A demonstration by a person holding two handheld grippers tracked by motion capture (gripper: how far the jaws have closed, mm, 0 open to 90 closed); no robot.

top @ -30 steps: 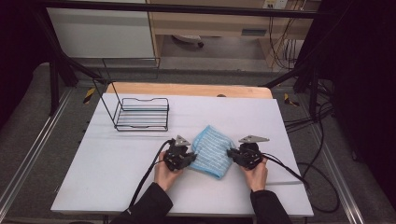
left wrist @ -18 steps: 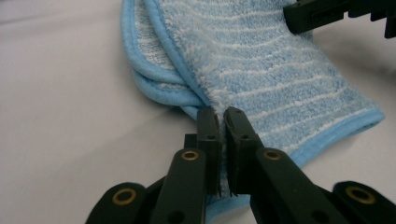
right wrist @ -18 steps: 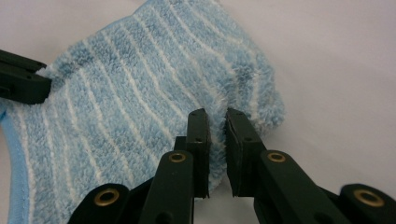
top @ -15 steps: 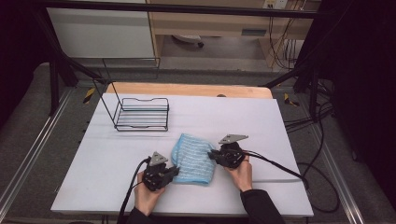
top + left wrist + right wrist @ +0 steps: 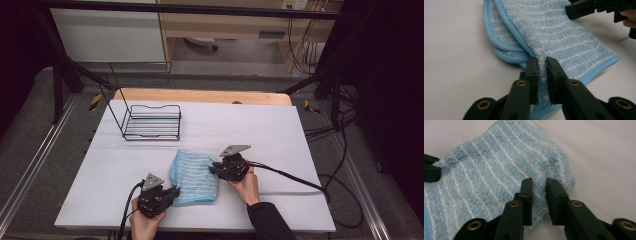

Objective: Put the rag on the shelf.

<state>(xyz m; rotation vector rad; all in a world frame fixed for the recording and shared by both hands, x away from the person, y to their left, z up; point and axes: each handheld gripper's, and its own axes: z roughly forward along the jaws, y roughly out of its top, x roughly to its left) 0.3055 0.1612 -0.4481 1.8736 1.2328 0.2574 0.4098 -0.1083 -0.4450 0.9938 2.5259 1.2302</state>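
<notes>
Left claw (image 5: 172, 191) sits at the near corner of the folded blue striped towel (image 5: 195, 176), jaws just opened slightly, with the towel's edge still between its pads. Right claw (image 5: 215, 170) is at the towel's right edge, jaws likewise just opened a little around the fabric fold. Towel lies flat on the white table (image 5: 280, 135). A black wire rack (image 5: 150, 122) stands well apart at the far left, obstructing nothing.

White table (image 5: 300, 135) on grey floor (image 5: 30, 150), wooden cabinet (image 5: 235, 25) behind.

Even bright light, soft focus, dark surroundings
</notes>
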